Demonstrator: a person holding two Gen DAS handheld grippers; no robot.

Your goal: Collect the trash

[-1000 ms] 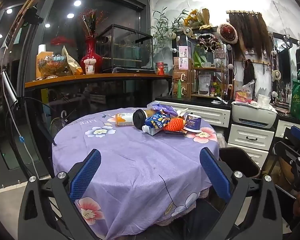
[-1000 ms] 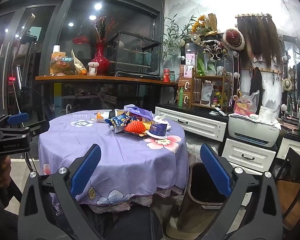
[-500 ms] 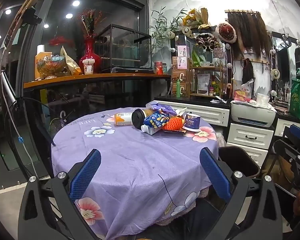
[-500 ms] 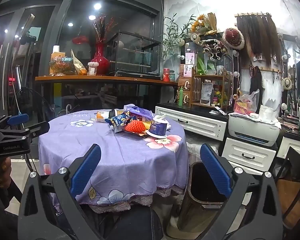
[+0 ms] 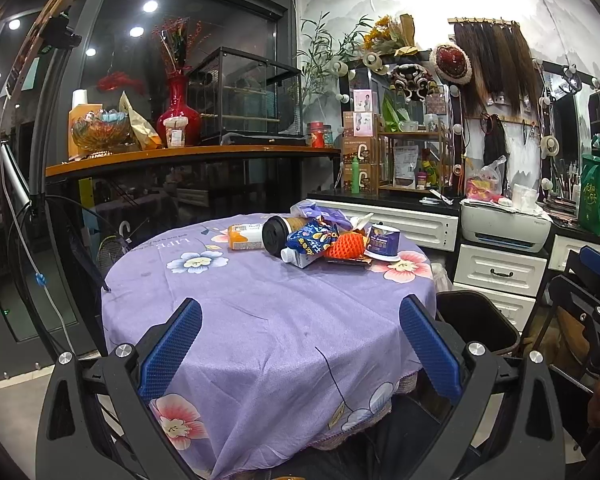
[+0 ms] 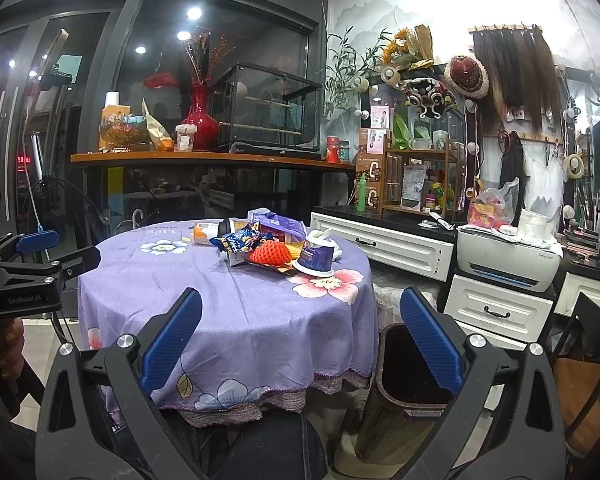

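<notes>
Room: cluttered shop interior, dark glass front, white drawer units and a printer [image 5: 506,229] along the wall.
Worktop: one round worktop [image 5: 260,312] under a purple flowered cloth.
Left hand-held gripper [image 5: 300,354]: level, aimed over the near edge of the worktop; blue pads wide apart, nothing between them.
Right hand-held gripper [image 6: 300,354]: level, off the worktop's near right edge; pads wide apart, empty.
Hand: part of one hand [image 6: 4,344] grips the left tool's handle, seen at the left of the right wrist view.
Trash: one heap [image 5: 320,240] at the far edge of the worktop.
Count in heap: one orange bottle [image 5: 245,237] lying down, one dark-lidded cup [image 5: 278,235] on its side, one blue snack bag [image 5: 310,239], one orange foam net [image 5: 345,245], one upturned purple cup [image 5: 383,242].
Bin: one dark bin [image 6: 404,384] on the floor, just beside the worktop's right edge.
</notes>
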